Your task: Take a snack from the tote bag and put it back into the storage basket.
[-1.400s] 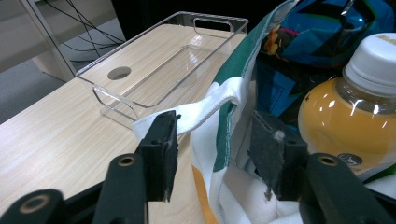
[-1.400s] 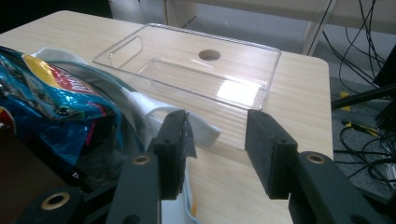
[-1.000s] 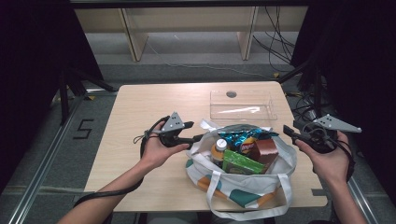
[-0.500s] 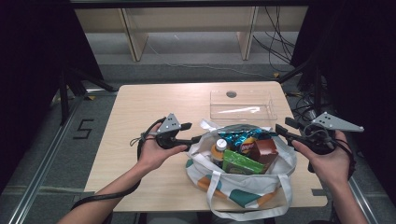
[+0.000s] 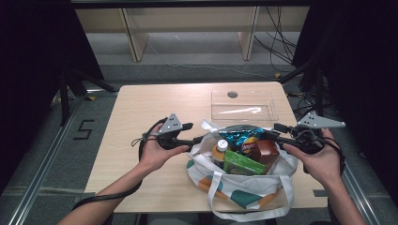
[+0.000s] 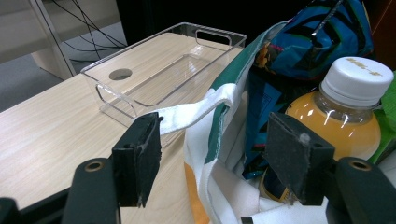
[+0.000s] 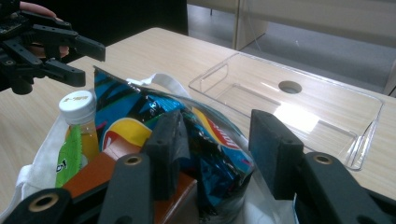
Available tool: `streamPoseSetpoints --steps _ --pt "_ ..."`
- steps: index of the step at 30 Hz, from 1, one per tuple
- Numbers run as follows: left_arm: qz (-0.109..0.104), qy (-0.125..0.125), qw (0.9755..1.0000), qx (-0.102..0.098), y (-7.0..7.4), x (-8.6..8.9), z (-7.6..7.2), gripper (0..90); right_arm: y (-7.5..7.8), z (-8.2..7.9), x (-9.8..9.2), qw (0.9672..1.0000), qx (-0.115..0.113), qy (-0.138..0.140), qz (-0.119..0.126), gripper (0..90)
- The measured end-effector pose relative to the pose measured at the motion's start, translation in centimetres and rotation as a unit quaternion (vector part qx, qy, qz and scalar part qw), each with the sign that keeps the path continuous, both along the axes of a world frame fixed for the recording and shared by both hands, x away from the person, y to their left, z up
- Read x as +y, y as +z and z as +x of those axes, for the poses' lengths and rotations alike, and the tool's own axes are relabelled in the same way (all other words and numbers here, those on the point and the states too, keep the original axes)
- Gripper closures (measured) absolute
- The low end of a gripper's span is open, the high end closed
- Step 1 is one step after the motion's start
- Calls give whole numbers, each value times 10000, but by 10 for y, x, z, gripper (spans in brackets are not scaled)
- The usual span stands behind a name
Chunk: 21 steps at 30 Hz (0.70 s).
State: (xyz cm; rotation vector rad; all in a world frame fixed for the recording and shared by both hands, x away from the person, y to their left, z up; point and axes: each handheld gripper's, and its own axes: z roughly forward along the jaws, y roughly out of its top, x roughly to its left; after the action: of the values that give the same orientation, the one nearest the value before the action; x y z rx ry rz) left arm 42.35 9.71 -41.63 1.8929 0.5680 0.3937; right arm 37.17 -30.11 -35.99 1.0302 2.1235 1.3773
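High view showed a soft white cloth bag [image 5: 244,187] on the pale wood counter [image 5: 155,101], stuffed with a crinkly blue packet [image 5: 239,137], a white-capped orange bottle [image 5: 218,151] and a brown box [image 5: 265,151]. Both the left tool [image 5: 199,139] and the right tool [image 5: 270,134] stood apart at its rim. A clear rectangular tray [image 5: 243,105] lay behind.

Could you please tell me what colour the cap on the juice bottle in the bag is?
White; the bottle cap shows best in the left gripper view.

Wooden table [image 5: 141,112]: light top. Clear plastic tray [image 5: 243,106] is set toward the far right; a filled cloth bag [image 5: 244,187] is placed just before it.
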Motion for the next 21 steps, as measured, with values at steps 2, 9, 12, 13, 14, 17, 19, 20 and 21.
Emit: streamPoseSetpoints --steps 2,9,12,13,14,17,19,20,21 --pt "-18 26 10000 41 0 0 0 353 -1 2 -1 9999 90 13 -86 571" --pt "10 69 10000 22 -1 0 -1 337 -9 14 1 9999 91 -34 33 669" --pt "16 87 10000 31 -2 1 0 334 -10 16 2 9997 219 -59 44 735" --pt "18 86 10000 37 -2 1 0 333 -12 18 3 9999 94 -42 10 754" --pt "8 90 10000 40 -2 2 0 333 -11 17 4 9996 278 -51 25 770" --pt "1 93 9999 43 -2 2 0 331 -12 18 7 9993 317 -127 151 817" --pt "-31 74 10000 40 -3 2 1 331 -12 18 5 9995 295 -74 15 860" --pt "-26 79 10000 37 -3 2 1 331 -13 18 7 9992 348 -124 152 876" --pt "4 110 9999 43 -3 2 0 331 -15 19 8 9995 230 -154 141 882"
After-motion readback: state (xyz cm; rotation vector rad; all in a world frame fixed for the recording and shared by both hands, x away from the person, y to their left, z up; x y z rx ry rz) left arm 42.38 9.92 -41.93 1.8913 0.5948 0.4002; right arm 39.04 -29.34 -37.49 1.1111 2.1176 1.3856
